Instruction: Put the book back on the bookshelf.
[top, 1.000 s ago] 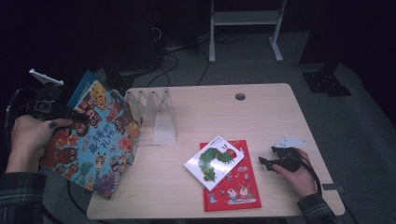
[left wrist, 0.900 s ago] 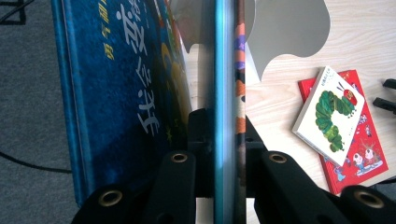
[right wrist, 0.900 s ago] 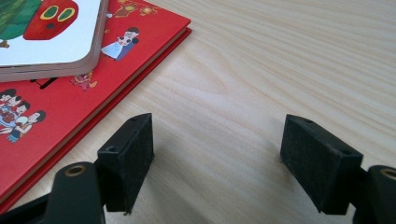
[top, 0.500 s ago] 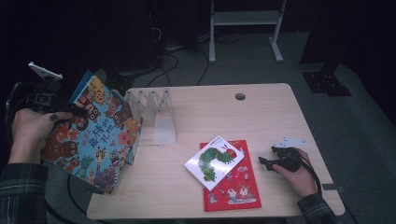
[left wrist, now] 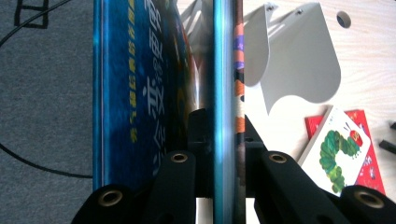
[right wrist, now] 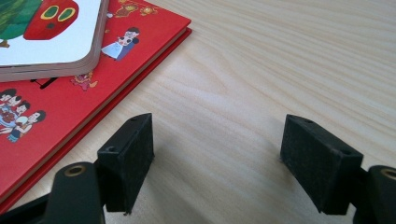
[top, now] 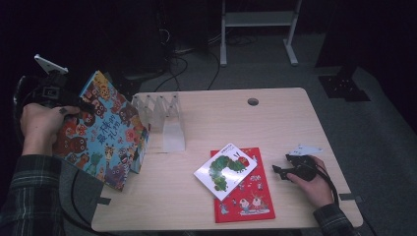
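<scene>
Picture book (top: 101,130) pinched in the left gripper (top: 74,101) at the table's left edge; right gripper (top: 278,170) spread and idle.

Left to right: the left gripper's jaws are pressed onto the large colourful picture book, holding it tilted and raised over the left edge of the wooden table (top: 295,123). Just beside it stands a clear divider rack (top: 164,118). Nearer the front lies a white caterpillar book (top: 225,170), resting on a red book (top: 246,196). Farthest right, the right gripper rests low on bare tabletop near the red book's edge, jaws wide apart and holding nothing.
</scene>
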{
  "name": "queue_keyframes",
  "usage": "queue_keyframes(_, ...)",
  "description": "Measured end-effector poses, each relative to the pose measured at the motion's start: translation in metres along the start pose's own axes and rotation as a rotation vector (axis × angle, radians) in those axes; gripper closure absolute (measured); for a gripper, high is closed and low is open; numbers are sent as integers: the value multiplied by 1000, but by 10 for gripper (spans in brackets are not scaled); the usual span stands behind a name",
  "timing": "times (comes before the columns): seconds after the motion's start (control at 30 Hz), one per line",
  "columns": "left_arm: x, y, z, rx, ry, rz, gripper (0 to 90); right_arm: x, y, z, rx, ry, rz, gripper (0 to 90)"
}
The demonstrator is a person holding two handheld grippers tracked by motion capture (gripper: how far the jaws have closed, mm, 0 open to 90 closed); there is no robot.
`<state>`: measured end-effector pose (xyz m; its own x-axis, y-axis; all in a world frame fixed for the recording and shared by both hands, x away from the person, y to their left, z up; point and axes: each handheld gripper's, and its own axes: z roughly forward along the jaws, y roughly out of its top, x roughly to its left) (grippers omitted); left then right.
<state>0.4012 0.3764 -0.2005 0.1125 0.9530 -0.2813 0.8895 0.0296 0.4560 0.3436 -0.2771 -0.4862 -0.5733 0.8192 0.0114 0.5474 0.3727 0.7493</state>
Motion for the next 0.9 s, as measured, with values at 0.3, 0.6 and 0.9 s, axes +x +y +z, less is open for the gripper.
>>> queue_keyframes(0.3, -1, 13, 15, -4, 23, -25, 807, 0, 0, 0, 0, 0, -1, 248)
queue_keyframes(0.6, -3, 20, 32, 0, 41, -31, 807, 0, 0, 0, 0, 1, 0, 247)
queue_keyframes(0.9, -6, 21, 40, 10, 64, -19, 806, 0, 0, 0, 0, 0, -1, 248)
